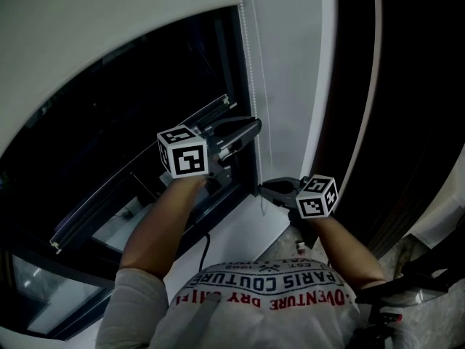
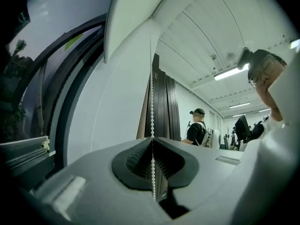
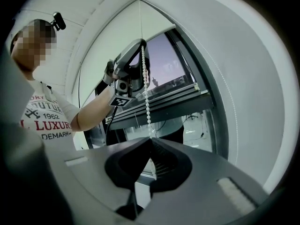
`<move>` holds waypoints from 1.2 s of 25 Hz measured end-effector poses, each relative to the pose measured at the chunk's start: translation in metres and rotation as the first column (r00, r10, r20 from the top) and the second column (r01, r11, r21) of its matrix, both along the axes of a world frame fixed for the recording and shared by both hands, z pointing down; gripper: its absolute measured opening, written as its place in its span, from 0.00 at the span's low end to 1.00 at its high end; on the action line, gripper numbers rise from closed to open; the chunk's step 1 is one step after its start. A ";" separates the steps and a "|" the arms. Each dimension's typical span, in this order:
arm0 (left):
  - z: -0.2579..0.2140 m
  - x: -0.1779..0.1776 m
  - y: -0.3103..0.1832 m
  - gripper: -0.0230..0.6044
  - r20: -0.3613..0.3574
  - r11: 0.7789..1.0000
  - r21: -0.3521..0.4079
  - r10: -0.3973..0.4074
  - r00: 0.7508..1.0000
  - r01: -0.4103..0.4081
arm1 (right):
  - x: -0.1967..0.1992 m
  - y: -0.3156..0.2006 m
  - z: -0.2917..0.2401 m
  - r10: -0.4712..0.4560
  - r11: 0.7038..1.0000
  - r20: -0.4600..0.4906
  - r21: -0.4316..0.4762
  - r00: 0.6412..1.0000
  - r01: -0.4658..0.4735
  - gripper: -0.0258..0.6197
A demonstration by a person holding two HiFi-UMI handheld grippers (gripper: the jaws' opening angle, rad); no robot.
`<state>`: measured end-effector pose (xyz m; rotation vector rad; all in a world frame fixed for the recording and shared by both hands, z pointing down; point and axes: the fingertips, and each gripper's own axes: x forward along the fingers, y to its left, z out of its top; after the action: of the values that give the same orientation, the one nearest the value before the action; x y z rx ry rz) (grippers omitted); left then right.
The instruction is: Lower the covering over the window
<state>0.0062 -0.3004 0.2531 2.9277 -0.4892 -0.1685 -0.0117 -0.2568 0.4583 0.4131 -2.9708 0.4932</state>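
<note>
A white beaded chain (image 1: 245, 42) hangs down the right side of the dark window pane (image 1: 109, 129). The white covering (image 1: 80, 35) sits above the pane. My left gripper (image 1: 252, 128) is the upper one and is shut on the chain (image 2: 151, 97), which runs straight between its pads. My right gripper (image 1: 263, 189) is just below it, near the sill, and is also shut on the chain (image 3: 146, 102). In the right gripper view the left gripper (image 3: 136, 55) shows higher up on the same strand.
A grey metal window rail (image 1: 138, 169) slants across the pane at the left. A white sill (image 1: 240, 231) carries a black cable (image 1: 205, 246). Dark panels (image 1: 407, 86) stand at the right. A person in black (image 2: 197, 128) stands far back in the room.
</note>
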 end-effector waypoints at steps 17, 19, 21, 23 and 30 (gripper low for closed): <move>0.084 -0.010 0.005 0.05 0.185 0.997 -0.006 -0.069 0.980 0.071 | -0.001 0.010 0.078 0.002 0.986 -0.126 -0.167 0.992 -0.023 0.05; 0.106 -0.009 0.008 0.05 0.239 0.997 -0.018 -0.071 0.968 0.078 | 0.000 0.014 0.097 -0.008 0.985 -0.204 -0.168 0.979 -0.027 0.05; 0.128 -0.006 0.013 0.05 0.267 0.996 -0.041 -0.059 0.962 0.073 | 0.004 0.019 0.120 -0.015 0.981 -0.250 -0.190 0.968 -0.033 0.05; 0.145 -0.003 0.017 0.05 0.285 0.996 -0.061 -0.048 0.957 0.068 | 0.010 0.022 0.137 -0.004 0.975 -0.275 -0.216 0.961 -0.057 0.05; 0.180 -0.004 0.020 0.05 0.311 0.993 -0.087 -0.050 0.949 0.081 | 0.020 0.031 0.166 -0.043 0.965 -0.355 -0.257 0.934 -0.054 0.06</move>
<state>0.0025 -0.2806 0.4330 2.8510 -0.6194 0.3024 0.0082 -0.2254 0.6238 0.4308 -2.5116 0.7162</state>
